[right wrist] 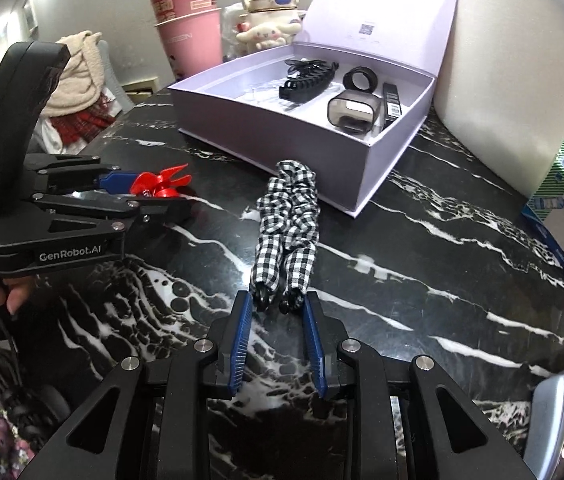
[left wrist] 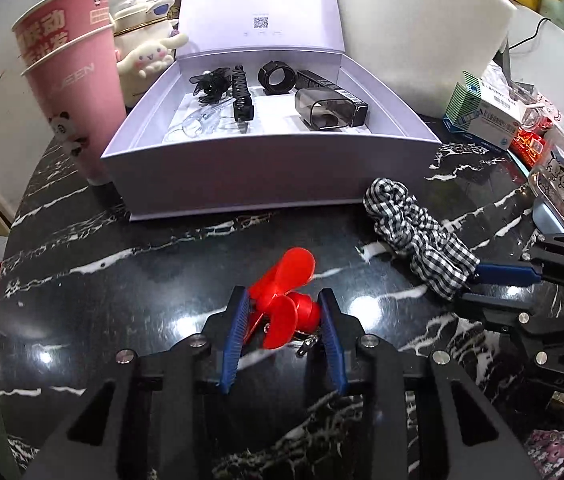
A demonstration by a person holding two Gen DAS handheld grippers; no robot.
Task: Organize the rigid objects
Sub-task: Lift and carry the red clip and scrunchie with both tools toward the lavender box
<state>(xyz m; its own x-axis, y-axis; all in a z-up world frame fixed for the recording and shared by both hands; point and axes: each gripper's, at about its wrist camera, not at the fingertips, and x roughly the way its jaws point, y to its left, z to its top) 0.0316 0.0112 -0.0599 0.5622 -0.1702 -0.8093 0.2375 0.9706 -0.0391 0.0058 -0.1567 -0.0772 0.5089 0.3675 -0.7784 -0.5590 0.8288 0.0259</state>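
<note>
A red plastic hair clip (left wrist: 285, 292) sits between the blue pads of my left gripper (left wrist: 283, 300), which is shut on it just above the black marble table (left wrist: 162, 280). In the right wrist view that left gripper (right wrist: 142, 196) is at the left with the red clip (right wrist: 160, 186) at its tips. A black-and-white checked scrunchie (right wrist: 285, 220) lies stretched on the table. My right gripper (right wrist: 278, 302) has its pads against the scrunchie's near end. An open lilac box (left wrist: 274, 172) stands behind them.
The box holds a black claw clip (left wrist: 242, 92), a black ring (left wrist: 276, 76) and a grey clear case (left wrist: 329, 110). Stacked pink paper cups (left wrist: 70, 80) and a white plush-covered kettle (left wrist: 146, 56) stand to its left. A medicine box (left wrist: 485, 116) lies at the right.
</note>
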